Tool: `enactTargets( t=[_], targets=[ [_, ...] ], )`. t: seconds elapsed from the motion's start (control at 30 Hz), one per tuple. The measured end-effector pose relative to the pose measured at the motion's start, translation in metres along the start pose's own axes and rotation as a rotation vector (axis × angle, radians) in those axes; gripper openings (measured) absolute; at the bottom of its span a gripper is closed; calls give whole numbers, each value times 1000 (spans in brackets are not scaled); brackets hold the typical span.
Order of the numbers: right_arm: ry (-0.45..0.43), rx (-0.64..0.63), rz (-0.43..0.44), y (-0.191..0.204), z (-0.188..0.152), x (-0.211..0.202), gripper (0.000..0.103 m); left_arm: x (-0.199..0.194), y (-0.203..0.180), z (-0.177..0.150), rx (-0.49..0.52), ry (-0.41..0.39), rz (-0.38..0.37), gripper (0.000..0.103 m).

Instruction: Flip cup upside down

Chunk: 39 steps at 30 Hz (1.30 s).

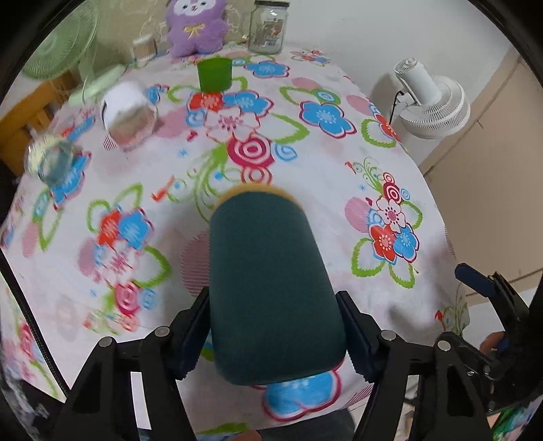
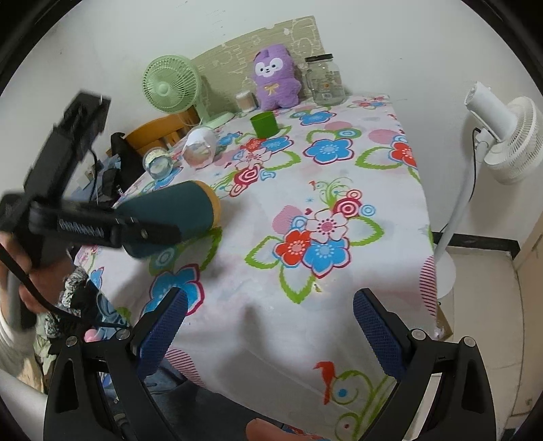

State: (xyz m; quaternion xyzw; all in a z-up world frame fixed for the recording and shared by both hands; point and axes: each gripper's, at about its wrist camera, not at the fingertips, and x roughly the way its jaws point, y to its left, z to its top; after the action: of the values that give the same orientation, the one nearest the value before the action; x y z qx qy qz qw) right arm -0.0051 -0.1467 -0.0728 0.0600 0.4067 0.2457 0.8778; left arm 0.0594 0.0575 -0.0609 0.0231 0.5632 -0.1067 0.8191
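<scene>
A dark teal cup with a yellow rim is gripped between the fingers of my left gripper, which is shut on it. The cup lies roughly on its side in the air above the flowered tablecloth, its yellow mouth pointing away from the camera. In the right wrist view the same cup is held at the left by the left gripper, mouth toward the table's middle. My right gripper is open and empty, near the table's front edge.
A green cup stands at the back. A white-lidded glass and another glass sit at the left. A purple plush, a glass jar, a green fan and a white floor fan are around.
</scene>
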Motion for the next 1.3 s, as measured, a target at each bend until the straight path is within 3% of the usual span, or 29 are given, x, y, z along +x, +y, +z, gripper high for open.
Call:
enactTargets(
  t=[0.5, 0.87, 1.3],
  targets=[
    [9, -29, 31, 14, -6, 10, 99, -34, 5, 24, 135, 32, 61, 61],
    [-10, -68, -6, 32, -7, 12, 99, -44, -1, 23, 152, -6, 61, 61],
    [-53, -121, 17, 49, -3, 8, 99, -43, 7, 26, 144, 6, 79, 61]
  ],
)
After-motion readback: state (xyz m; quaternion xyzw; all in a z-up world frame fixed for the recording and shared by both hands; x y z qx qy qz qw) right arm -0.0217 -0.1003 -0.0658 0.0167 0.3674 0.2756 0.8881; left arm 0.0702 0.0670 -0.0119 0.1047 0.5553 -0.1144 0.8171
